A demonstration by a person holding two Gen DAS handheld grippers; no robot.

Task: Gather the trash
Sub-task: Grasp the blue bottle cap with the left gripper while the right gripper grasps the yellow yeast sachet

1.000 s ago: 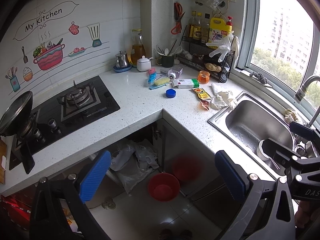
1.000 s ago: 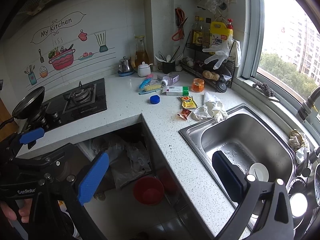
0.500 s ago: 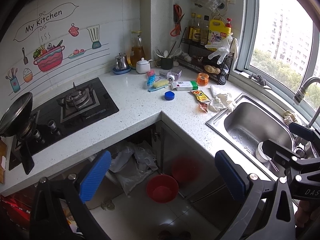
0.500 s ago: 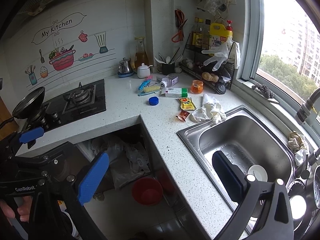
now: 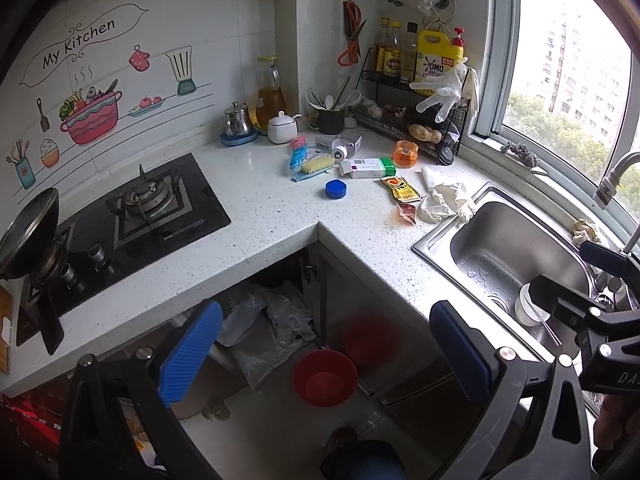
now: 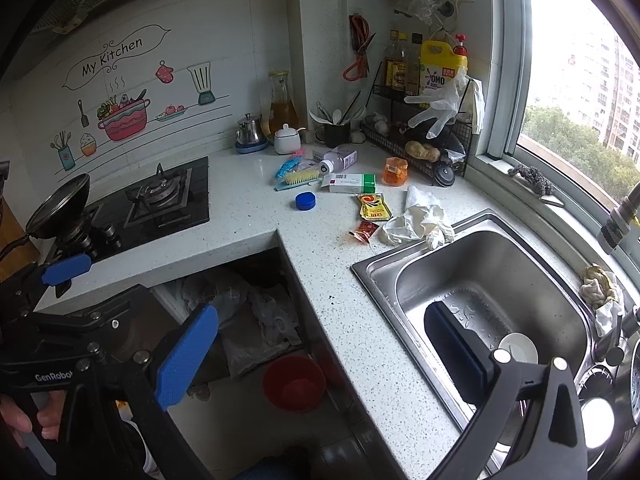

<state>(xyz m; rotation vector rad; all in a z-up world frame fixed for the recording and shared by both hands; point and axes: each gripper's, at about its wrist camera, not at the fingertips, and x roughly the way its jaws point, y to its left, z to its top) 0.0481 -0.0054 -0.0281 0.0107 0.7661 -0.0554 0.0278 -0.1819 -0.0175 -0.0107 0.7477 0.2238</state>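
Observation:
Trash lies on the white counter (image 5: 272, 224) near the sink: a yellow sauce packet (image 5: 401, 189) (image 6: 373, 205), a small red packet (image 5: 407, 213) (image 6: 365, 231), crumpled white gloves (image 5: 444, 200) (image 6: 418, 222), a blue lid (image 5: 336, 189) (image 6: 305, 200) and a green-white box (image 5: 368, 168) (image 6: 352, 183). A red bin (image 5: 325, 377) (image 6: 294, 382) stands on the floor below. My left gripper (image 5: 326, 354) and right gripper (image 6: 320, 354) are both open and empty, held well short of the counter.
A gas hob (image 5: 156, 204) with a pan (image 5: 28, 234) is on the left. A steel sink (image 6: 492, 292) holds a white dish (image 6: 518, 348). A rack (image 5: 412, 128) with bottles, a brush (image 5: 316, 168) and jars stand at the back. Plastic bags (image 5: 264, 324) fill the open cabinet.
Both grippers have drifted slightly; the view has shifted a little. Both stay open and empty. Nothing on the counter has moved.

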